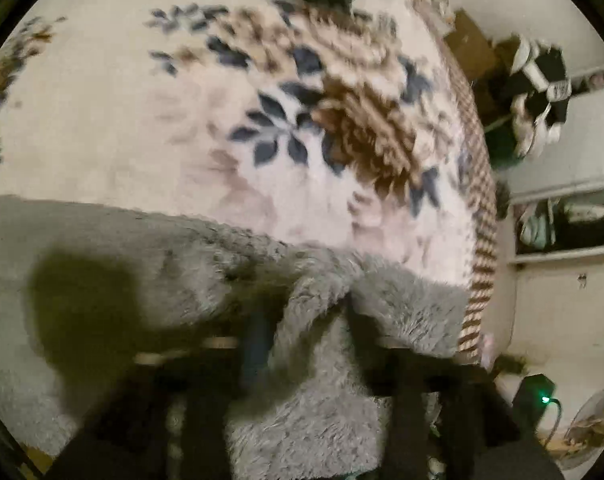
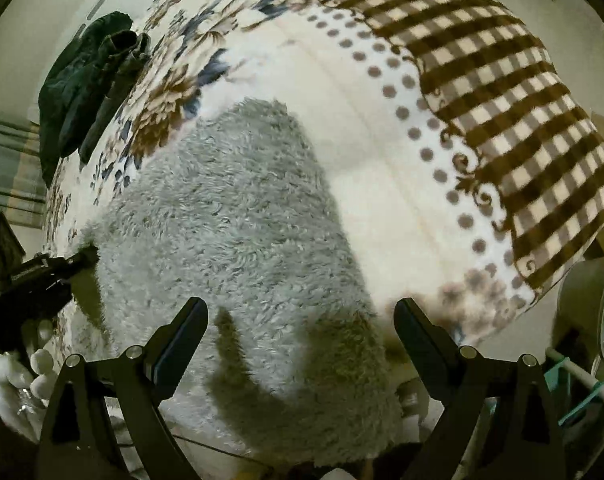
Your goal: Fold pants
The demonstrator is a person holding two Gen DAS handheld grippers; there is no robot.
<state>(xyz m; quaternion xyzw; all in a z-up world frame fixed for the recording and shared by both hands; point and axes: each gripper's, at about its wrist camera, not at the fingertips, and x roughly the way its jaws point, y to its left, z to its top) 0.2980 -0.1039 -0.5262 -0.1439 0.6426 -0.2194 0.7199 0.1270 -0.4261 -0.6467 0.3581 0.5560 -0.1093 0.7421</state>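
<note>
Two grippers work one pair of fluffy grey pants (image 2: 238, 240), which lies spread on a flowered blanket (image 2: 381, 128) over the bed, near its edge. The left gripper (image 1: 309, 320) has its fingers closed on a bunched ridge of the fleece, with cloth spilling down between and below them; in the right wrist view it shows at the pants' far left edge (image 2: 62, 268), pinching there. The right gripper (image 2: 300, 324) hovers over the near end of the pants with its fingers wide apart and nothing between them. The main risk, as I judge it, is a lopsided fold: with only one side held, pulling that corner across could drag the whole garment over the blanket, not turn it, or leave the free side twisted. The thick pile may also slip out of a shallow pinch, and the left view is blurred, so grip depth cannot be told. A dark heap of clothes (image 2: 86, 80) lies well apart.
</note>
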